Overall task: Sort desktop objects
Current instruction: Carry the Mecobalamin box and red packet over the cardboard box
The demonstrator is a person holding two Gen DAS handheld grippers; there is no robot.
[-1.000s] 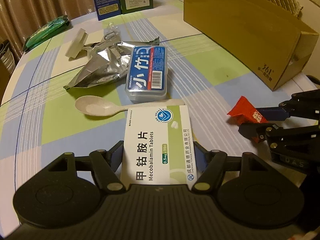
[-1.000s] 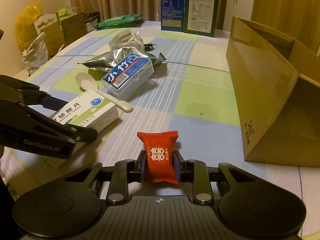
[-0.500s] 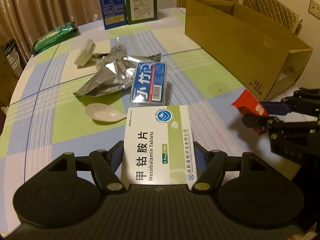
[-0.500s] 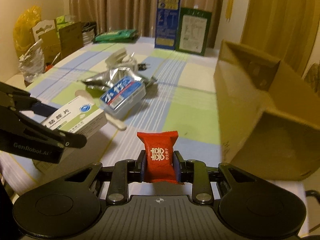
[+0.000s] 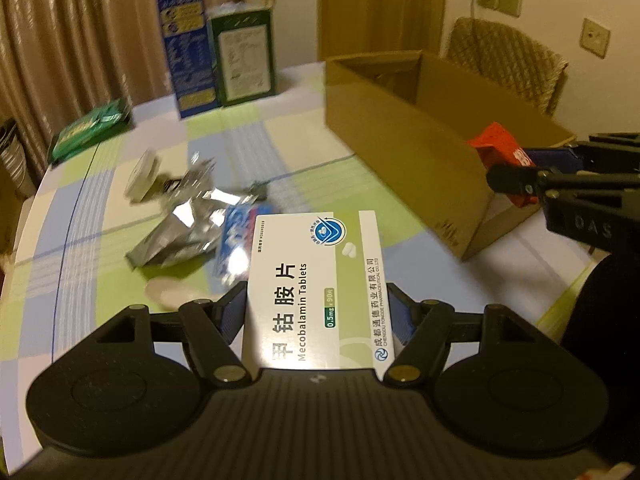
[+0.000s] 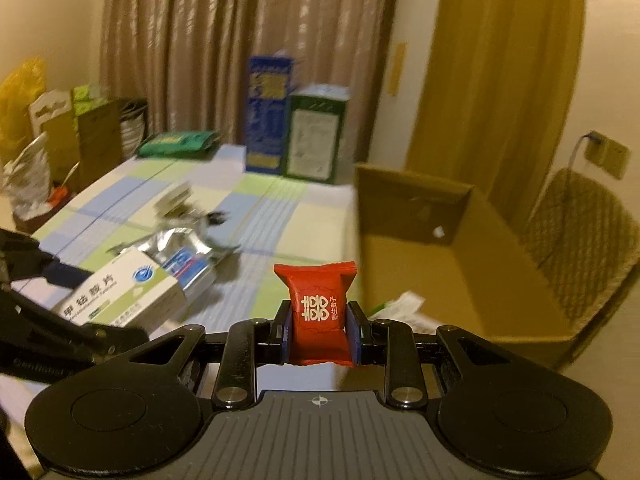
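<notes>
My left gripper (image 5: 316, 312) is shut on a white and green tablet box (image 5: 316, 276), held above the checked tablecloth (image 5: 100, 216). My right gripper (image 6: 320, 332) is shut on a small red candy packet (image 6: 318, 308). That packet (image 5: 498, 152) and the right gripper (image 5: 520, 172) show at the right in the left wrist view, near the open cardboard box (image 5: 404, 136). From the right wrist, the tablet box (image 6: 124, 288) sits at lower left and the cardboard box (image 6: 436, 248) lies ahead to the right, with white paper inside.
On the table lie a crumpled silver foil bag (image 5: 184, 224), a blue-labelled plastic case (image 5: 236, 240), a pale spoon (image 5: 168, 294) and a white lid (image 5: 142, 172). Blue and green cartons (image 5: 216, 48) stand at the far edge beside a green packet (image 5: 90, 130). A woven chair (image 6: 580, 236) stands behind the cardboard box.
Both grippers have risen from the table with their objects. The views now tilt up toward the curtains, and the red packet has come level with the cardboard box's rim.
</notes>
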